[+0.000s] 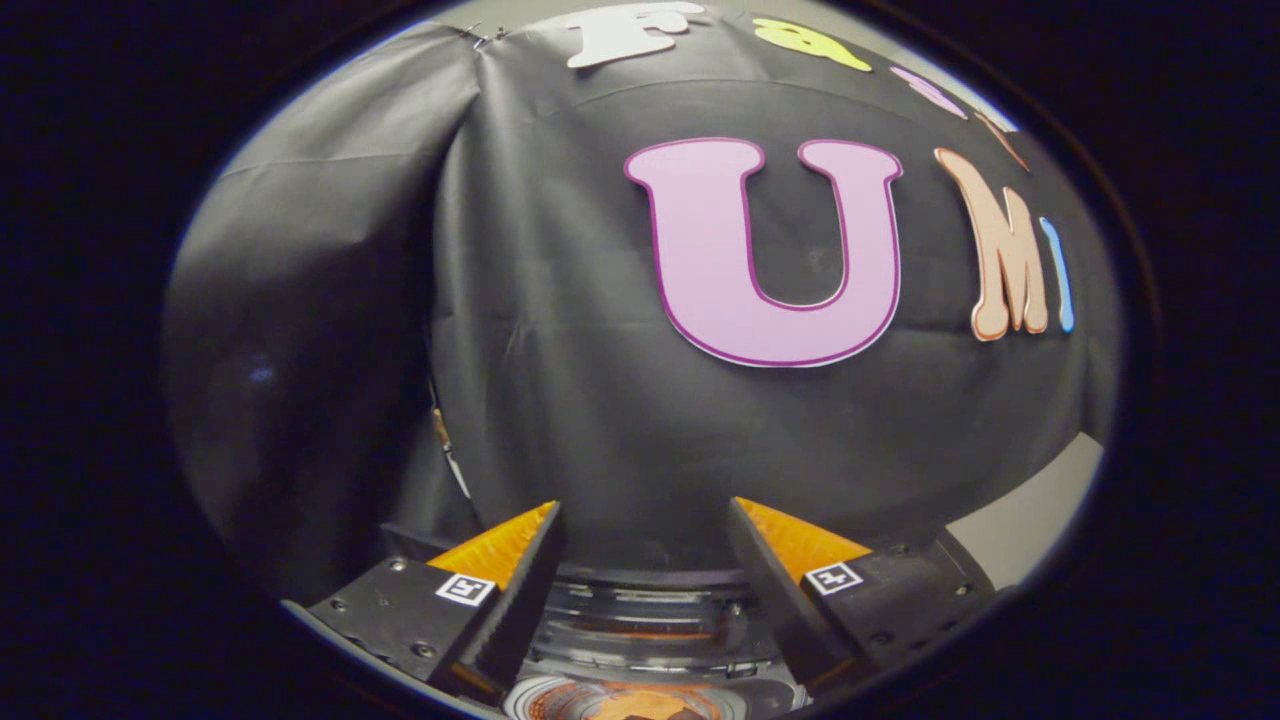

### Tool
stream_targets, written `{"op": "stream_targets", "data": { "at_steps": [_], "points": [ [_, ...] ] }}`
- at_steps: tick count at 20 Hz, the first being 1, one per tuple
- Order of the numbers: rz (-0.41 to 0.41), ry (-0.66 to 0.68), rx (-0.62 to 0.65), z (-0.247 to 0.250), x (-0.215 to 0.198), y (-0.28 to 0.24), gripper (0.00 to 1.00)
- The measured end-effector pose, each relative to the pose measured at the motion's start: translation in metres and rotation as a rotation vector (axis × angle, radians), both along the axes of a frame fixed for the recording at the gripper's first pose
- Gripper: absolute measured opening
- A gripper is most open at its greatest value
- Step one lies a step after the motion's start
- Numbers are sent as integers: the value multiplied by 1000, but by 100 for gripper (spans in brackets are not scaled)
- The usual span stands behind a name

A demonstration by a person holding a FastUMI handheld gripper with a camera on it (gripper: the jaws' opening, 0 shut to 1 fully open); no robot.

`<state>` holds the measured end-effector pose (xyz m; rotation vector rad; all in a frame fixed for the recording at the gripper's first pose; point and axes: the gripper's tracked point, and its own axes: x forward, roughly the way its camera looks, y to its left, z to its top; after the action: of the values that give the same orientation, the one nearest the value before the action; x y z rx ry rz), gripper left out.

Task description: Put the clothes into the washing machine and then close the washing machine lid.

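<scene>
The gripper (645, 570) points almost level toward the booth wall (600, 400), a black cloth that hangs well beyond the fingers. The two fingers (510, 590) stand apart, with a wide free gap between them, and they press on nothing, so the tongs are open and hold nothing.

Seen from the middle of this gap, the left finger rises at about 9 o'clock and the right finger at about 3 o'clock. At 6 o'clock, below the gap and close under the fingers, lies the washing machine (640, 625): a round, shiny ring with a dark rim is visible there, which seems to be its opening. Still lower, at the same 6 o'clock direction, something orange (635, 705) shows inside the ring. It may be a piece of the clothes, or only a reflection; I cannot tell which. I also cannot tell where the lid of the machine stands.

At about 2 o'clock from the right finger, a pale grey surface (1030, 510) appears beside the lower edge of the black cloth.
</scene>
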<state>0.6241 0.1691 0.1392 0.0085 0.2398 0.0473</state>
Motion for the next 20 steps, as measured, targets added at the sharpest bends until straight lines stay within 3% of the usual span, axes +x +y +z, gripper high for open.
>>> {"op": "stream_targets", "data": {
  "at_steps": [4,7,9,20],
  "points": [
    [-28,115,52,-33,15,2,97],
    [-42,134,-31,-33,14,0,98],
    [-50,171,-3,-32,6,2,97],
    [-25,180,-13,-36,10,0,98]
  ]
}}
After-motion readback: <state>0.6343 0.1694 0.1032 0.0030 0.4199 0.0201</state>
